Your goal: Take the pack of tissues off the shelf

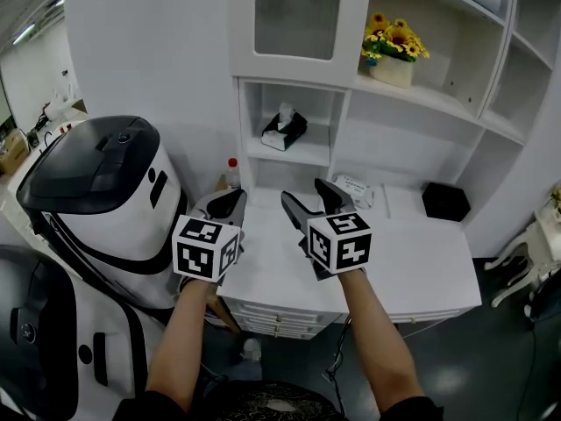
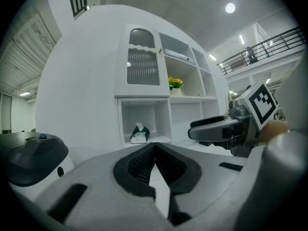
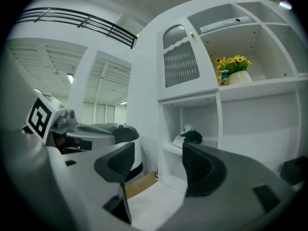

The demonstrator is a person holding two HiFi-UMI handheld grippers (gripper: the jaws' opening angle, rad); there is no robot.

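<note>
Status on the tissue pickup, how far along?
Done: nothing; the pack of tissues sits on the shelf, untouched. In hand: nothing; right gripper has jaws apart and empty, left gripper jaws together, both short of the shelf above the counter. Left: reach in, grip the pack, lift it out.

The left claw and the right claw are matte grey plastic, and their jaws are lined with black ribbed pads. Each carries a white cube printed with black square markers. Both forearms are bare, and dark sleeves begin above the elbows.
</note>
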